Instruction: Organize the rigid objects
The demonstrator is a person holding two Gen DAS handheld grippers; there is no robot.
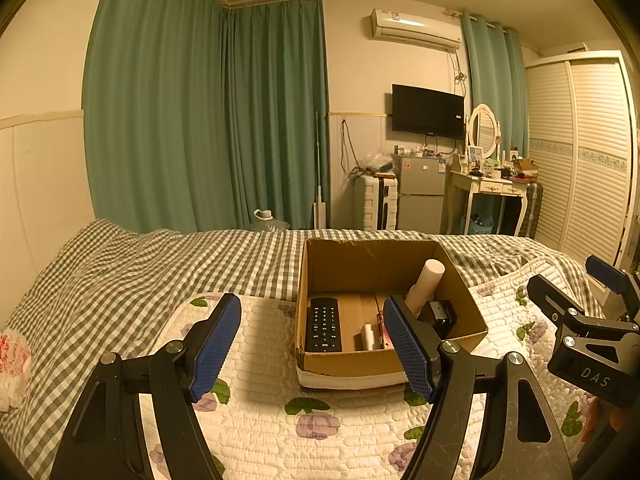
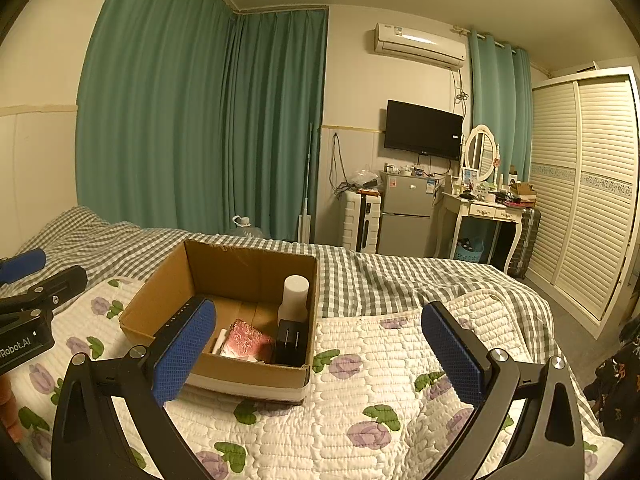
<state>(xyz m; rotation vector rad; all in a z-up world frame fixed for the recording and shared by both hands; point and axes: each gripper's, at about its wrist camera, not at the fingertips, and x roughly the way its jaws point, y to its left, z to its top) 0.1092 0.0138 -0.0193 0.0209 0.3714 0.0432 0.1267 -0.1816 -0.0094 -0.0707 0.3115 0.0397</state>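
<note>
Cardboard box (image 1: 384, 272): on the quilted bed (image 1: 264, 420), holding all items.
Remote (image 1: 324, 324): flat on the box floor, likely light, stiff, slick; grip across its long edges.
White cylinder (image 2: 295, 292): upright, may tip.
Left claw (image 1: 316, 346): spread, empty.
Right claw (image 2: 320, 354): spread, empty.

"DAS" on right tongs (image 1: 600, 280) body; "Robot.AI" on left tongs (image 2: 24, 272) body
</note>
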